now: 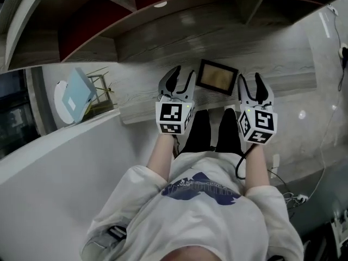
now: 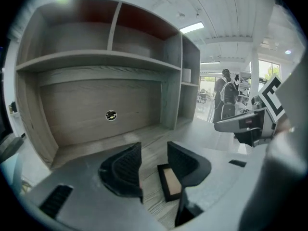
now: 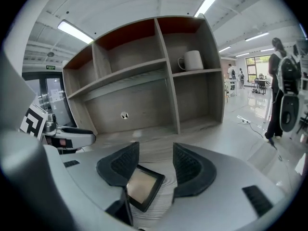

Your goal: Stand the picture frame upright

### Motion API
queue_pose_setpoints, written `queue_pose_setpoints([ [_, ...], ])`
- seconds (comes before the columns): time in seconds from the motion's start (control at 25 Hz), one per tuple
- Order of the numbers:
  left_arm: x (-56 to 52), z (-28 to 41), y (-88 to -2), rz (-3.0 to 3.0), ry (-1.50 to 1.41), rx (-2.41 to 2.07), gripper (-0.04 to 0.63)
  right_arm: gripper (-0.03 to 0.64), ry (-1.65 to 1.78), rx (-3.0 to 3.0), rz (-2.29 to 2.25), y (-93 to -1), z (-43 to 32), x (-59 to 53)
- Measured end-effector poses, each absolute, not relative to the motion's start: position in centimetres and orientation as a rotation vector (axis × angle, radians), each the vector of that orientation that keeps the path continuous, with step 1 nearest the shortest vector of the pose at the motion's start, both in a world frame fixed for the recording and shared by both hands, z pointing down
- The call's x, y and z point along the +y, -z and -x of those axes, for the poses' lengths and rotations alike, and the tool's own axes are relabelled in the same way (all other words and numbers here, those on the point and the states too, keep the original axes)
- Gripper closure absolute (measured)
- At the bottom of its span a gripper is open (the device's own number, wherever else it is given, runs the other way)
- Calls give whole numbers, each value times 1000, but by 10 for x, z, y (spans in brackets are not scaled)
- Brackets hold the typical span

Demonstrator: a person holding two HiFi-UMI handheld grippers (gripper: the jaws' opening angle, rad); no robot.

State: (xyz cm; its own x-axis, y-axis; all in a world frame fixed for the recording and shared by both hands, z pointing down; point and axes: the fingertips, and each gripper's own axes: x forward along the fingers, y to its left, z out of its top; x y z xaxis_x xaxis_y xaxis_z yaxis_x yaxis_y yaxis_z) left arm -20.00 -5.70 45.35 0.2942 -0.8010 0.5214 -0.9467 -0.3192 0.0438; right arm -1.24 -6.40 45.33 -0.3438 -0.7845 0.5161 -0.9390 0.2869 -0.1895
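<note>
A black picture frame (image 1: 216, 76) with a tan picture lies flat on the wooden desk (image 1: 147, 99), between my two grippers. My left gripper (image 1: 176, 80) is just left of it and stands open with nothing between its fingers; in the left gripper view the picture frame (image 2: 169, 182) shows low beside the right jaw. My right gripper (image 1: 253, 86) is just right of it, also open and empty. In the right gripper view the picture frame (image 3: 143, 186) lies flat below and between the jaws, nearer the left one.
A wooden shelf unit (image 3: 144, 76) rises behind the desk; a white mug (image 3: 193, 60) stands in its upper right compartment. A round white base with a pale blue panel (image 1: 75, 94) sits left of the desk. People stand far off at the right.
</note>
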Motion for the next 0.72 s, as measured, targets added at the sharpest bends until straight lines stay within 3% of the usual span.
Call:
queue_pose_setpoints([
  [0.72,-63,181,-578,-2149,-688,-1316,443,425,-912,-2029,-1592,-577,29,-42],
])
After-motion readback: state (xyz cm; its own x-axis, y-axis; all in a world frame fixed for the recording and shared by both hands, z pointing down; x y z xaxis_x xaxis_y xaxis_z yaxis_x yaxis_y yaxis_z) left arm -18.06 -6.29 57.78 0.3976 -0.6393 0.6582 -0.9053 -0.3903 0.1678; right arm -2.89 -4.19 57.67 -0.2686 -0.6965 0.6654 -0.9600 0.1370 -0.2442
